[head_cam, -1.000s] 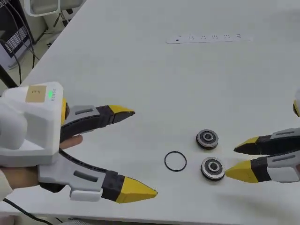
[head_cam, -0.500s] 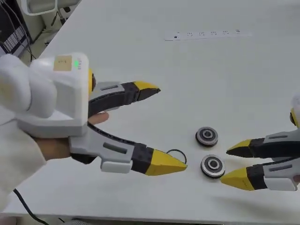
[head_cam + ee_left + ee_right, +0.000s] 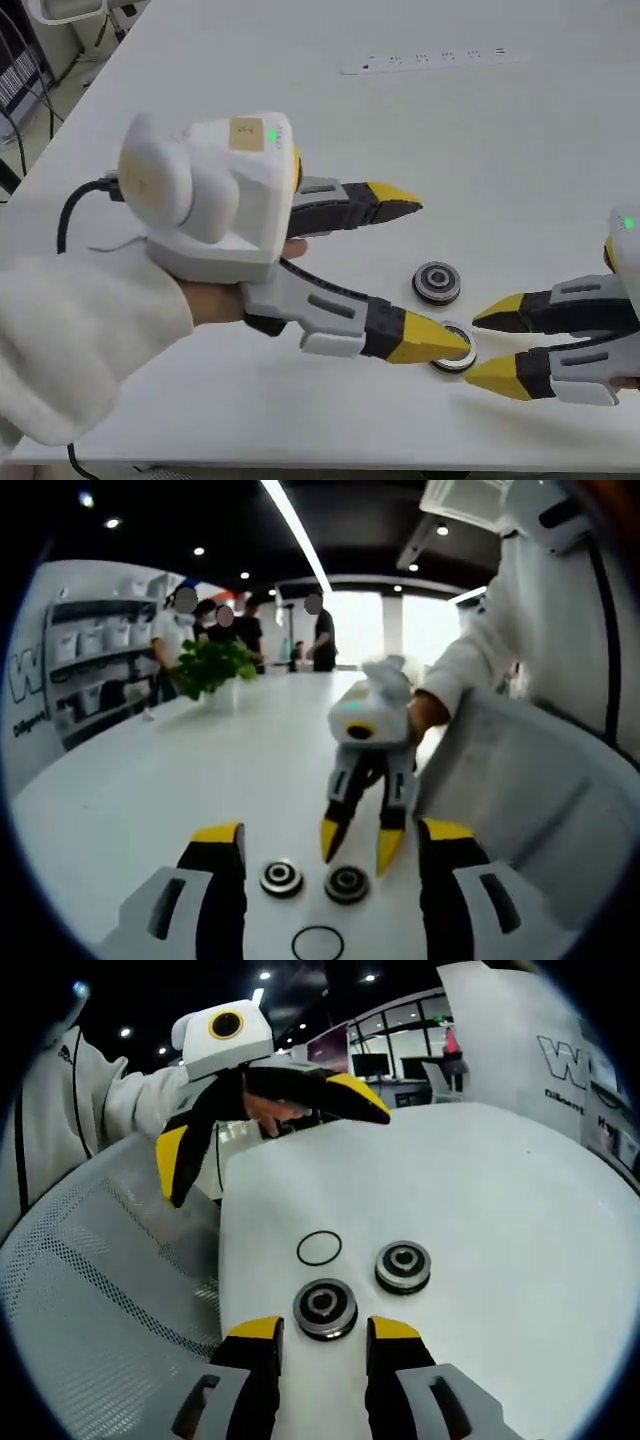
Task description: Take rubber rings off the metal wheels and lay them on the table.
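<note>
Facing nearer wheel (image 3: 325,1307), right gripper (image 3: 323,1326), jaws apart

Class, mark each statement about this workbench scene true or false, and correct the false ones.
1. Two metal wheels sit on the table. True.
2. A loose rubber ring lies flat on the table near the wheels. True.
3. The right gripper is shut on a wheel. False: its jaws stand open, with the nearer wheel at their tips.
4. The left gripper is holding the rubber ring. False: its jaws are wide open and empty.
5. A power strip lies at the far side of the table. True.
</note>
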A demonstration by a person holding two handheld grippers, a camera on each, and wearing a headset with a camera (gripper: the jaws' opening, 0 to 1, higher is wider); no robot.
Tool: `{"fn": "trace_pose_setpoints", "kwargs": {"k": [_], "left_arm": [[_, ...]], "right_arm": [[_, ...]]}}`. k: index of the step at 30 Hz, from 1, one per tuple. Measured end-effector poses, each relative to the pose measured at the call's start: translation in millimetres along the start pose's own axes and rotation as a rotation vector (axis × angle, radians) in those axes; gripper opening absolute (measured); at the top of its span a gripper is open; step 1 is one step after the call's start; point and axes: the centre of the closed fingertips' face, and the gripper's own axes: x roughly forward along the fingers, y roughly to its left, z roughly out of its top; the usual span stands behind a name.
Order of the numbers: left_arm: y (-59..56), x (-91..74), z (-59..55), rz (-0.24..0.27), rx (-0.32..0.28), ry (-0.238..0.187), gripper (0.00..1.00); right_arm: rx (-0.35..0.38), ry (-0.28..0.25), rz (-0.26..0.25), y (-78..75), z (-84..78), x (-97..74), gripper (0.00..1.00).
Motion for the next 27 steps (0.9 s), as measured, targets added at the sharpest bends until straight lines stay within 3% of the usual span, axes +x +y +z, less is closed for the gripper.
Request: {"fn": "trace_pose_setpoints", "kwargs": {"k": [4, 8, 17, 21, 27], "left_arm": [[-1.7, 8.7, -3.6, -0.008, -0.018, -0.012, 0.65], [-3.1, 15.5, -14.8, -0.007, 0.003, 0.015, 0.56], [-10.4, 27.5, -39.7, -0.029, -0.025, 0.048, 0.44], [-8.2, 34.1, -53.7, 0.006, -0.027, 0.066, 0.33], [-15.2, 37.4, -64.7, -0.015, -0.038, 0.096, 0.30]], "right_arm": [[-0.012, 0.006, -0.004, -0.8, -2.1, 1.7, 0.28], [-0.021, 0.012, -0.003, -0.3, -4.5, 3.9, 0.26], [-0.044, 0.023, -0.005, -0.7, -7.3, 5.3, 0.23], [-0.047, 0.027, -0.004, -1.0, -8.2, 6.1, 0.22], [-0.052, 0.027, -0.007, -1.8, -8.8, 5.5, 0.21]]}}
